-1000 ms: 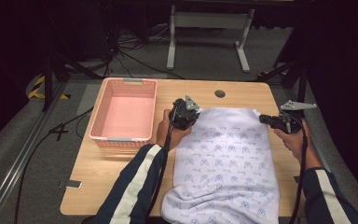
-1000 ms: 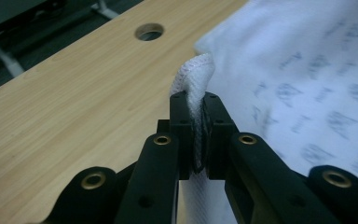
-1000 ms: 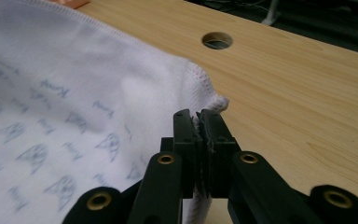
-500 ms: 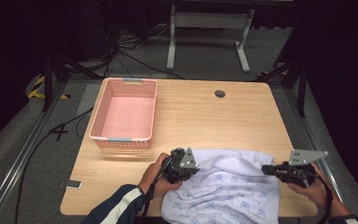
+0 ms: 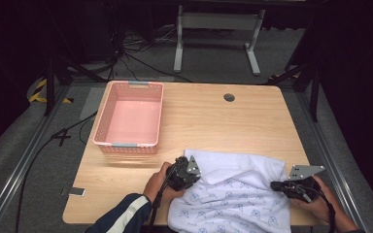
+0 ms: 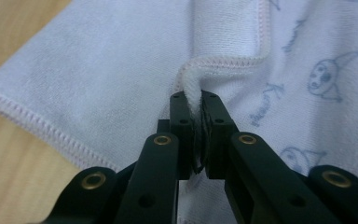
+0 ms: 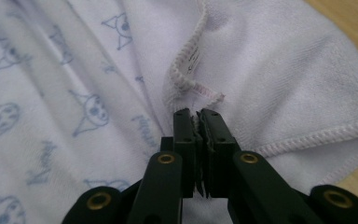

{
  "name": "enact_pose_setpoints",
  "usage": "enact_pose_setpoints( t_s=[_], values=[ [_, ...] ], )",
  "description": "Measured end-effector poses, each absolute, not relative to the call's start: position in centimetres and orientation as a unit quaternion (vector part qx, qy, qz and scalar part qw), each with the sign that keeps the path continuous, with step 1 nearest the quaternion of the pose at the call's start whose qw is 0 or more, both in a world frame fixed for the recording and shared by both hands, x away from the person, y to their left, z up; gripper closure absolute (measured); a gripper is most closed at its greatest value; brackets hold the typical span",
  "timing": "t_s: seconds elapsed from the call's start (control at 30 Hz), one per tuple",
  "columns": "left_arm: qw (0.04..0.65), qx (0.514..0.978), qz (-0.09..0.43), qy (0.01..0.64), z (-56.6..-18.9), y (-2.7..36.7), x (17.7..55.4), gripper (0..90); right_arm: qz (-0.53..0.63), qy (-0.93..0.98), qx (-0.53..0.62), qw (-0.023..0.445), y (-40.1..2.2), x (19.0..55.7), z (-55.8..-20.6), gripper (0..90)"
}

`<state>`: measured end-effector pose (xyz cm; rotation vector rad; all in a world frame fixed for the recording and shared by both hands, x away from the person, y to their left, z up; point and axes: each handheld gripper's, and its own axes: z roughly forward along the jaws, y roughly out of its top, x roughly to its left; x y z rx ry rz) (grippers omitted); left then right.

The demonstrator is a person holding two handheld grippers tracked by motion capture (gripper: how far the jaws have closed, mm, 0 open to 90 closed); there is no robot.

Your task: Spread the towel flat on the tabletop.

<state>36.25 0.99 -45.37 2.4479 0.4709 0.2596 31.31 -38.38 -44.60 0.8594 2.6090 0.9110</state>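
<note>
This looks like a lab or recording studio. A wooden table [image 5: 199, 121] stands between metal rails [image 5: 24, 165], with black curtains, floor cables [image 5: 126, 53] and hazard tape [image 5: 41, 90] around.

The light wooden table [image 5: 233, 121] carries two things. A pink slotted basket [image 5: 130, 119] stands at its left, toward the far edge. A white towel [image 5: 238, 194] with a blue print lies folded over at the near right, hanging off the near edge.
</note>
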Motion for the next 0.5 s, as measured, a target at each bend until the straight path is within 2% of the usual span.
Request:
enact_pose_setpoints(
  t_s=[0.17,0.37,0.4,0.5],
  values=[
    [0.311,0.92,0.132,0.2,-45.5,0.0,39.0,85.6,0.308,0.884,0.316,0.157,-38.2,34.2,-44.7,85.8],
    [0.286,0.908,0.191,0.239,-45.6,-1.9,43.4,86.2,0.28,0.869,0.348,0.213,-37.9,40.6,-44.6,86.1],
    [0.284,0.906,0.198,0.243,-45.6,-2.2,44.3,86.2,0.267,0.863,0.36,0.232,-37.7,42.8,-44.6,86.2],
    [0.264,0.905,0.208,0.259,-45.3,-3.2,46.8,86.2,0.258,0.858,0.373,0.24,-37.6,44.8,-44.6,86.2]
  ],
)
